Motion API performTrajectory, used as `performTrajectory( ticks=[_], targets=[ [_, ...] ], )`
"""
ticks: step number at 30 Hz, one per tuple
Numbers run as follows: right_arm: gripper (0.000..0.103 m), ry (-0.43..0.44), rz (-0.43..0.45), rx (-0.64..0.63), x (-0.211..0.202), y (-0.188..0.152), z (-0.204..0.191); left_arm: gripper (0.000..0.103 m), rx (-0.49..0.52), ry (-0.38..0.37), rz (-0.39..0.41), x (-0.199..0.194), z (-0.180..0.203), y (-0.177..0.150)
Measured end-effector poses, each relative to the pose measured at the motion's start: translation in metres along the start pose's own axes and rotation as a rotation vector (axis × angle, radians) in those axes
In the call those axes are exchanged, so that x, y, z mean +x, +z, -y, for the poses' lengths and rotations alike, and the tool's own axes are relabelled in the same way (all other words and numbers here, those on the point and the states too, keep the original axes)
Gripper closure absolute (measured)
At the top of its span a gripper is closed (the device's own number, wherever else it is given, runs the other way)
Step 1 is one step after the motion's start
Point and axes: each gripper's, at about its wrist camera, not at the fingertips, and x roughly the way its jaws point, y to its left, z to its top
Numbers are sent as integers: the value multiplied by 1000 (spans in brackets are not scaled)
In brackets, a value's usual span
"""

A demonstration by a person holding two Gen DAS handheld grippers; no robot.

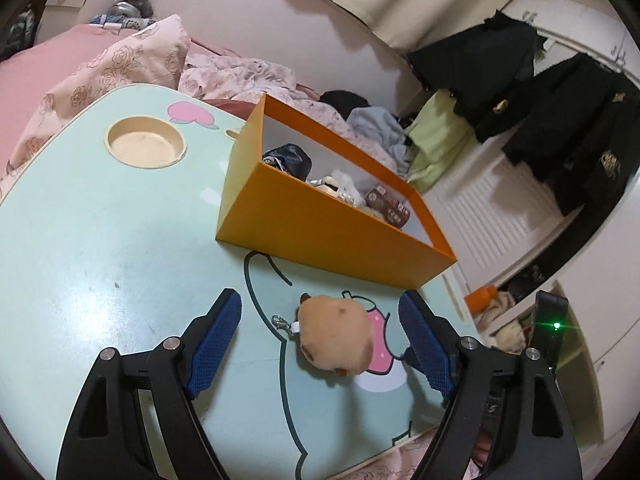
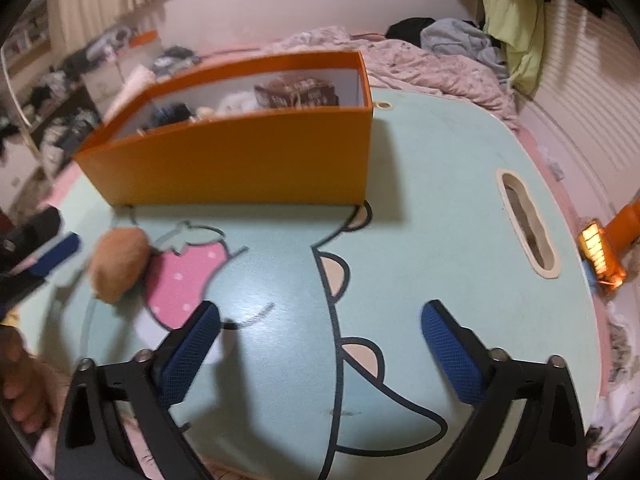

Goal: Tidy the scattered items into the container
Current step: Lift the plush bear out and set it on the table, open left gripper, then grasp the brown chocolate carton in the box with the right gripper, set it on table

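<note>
- Right now the left tool [image 1: 320, 344] is spread wide, its blue pads [image 1: 216, 344] standing on either side of a small tan plush toy with a metal clip [image 1: 336, 334], neither pad touching it.
- That toy lies on the pale green cartoon-printed counter [image 1: 100, 240], just in front of the tall orange cardboard box [image 1: 320, 236], over the printed pink strawberry.
- Its long axis seems to run roughly along the tool's pointing line, with the clip sticking out toward the left pad; closing straight across the plump body looks like the natural grip.
- Off to the side, the right tool [image 2: 320, 340] is also spread, with only bare counter between its pads; the toy sits well to its left, so the left hand is plainly nearer.
- Inside the box I can make out a dark crumpled bag [image 1: 290, 158], a pale fluffy plush [image 1: 340, 184] and a brown printed carton [image 1: 390, 202]; there is room left.
- Nothing else loose shows on the counter, so this may be the last piece.
</note>
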Motion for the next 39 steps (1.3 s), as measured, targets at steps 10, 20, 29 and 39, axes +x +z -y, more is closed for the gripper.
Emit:
performTrajectory(
  ticks=[10,20,29,39],
  targets=[
    [55,39,110,-299,-33,131,-20,22,8,-15,7,-2,-2,-4],
    [54,21,-149,-405,70,175,-44,22,5,-28,3,-2,-7,-5],
    [63,-25,-128,-393,70,163,-35,22,-2,-32,0,-2,-9,-5],
    [62,208,14,-274,-38,104,-23,22,-4,-26,-4,-1,-8,-6]
  ],
)
